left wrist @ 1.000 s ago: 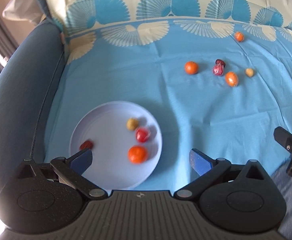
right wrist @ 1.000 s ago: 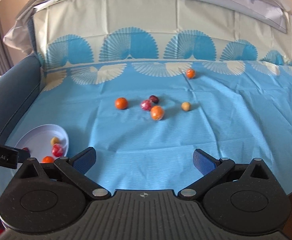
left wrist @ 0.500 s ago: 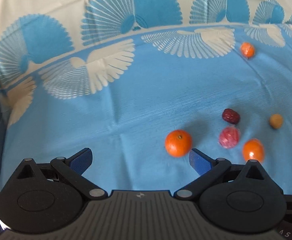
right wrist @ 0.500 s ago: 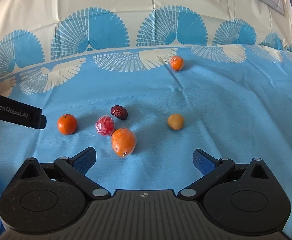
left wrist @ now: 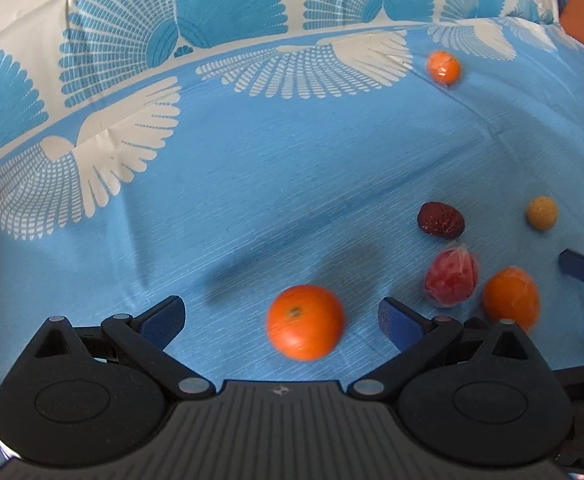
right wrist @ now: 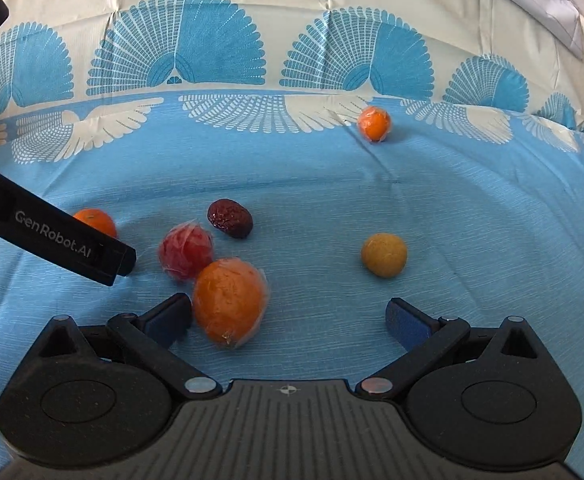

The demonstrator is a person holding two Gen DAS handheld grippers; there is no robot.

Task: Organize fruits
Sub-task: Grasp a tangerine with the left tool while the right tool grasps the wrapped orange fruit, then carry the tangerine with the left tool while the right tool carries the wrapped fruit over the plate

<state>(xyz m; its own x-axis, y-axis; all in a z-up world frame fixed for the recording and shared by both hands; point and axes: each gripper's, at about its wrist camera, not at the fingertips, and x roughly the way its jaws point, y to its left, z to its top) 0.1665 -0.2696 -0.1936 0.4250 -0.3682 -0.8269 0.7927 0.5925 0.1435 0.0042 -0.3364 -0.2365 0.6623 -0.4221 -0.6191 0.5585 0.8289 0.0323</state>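
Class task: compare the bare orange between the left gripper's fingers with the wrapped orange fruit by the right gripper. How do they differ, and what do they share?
The bare orange has no wrap and shows its stem dimple; the wrapped orange fruit sits in clear, crinkled film. The bare orange lies alone on the cloth; the wrapped one lies right beside a wrapped red fruit. The bare orange looks round, the wrapped one more oval. Both are orange and rest on the blue cloth.

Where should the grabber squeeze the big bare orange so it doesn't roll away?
Squeeze the orange across its widest middle, coming down from above. It is round, so pads set lower or higher would likely slip off. The left hand-held gripper already has its open jaws on either side of it, and the cloth beside it is bare.
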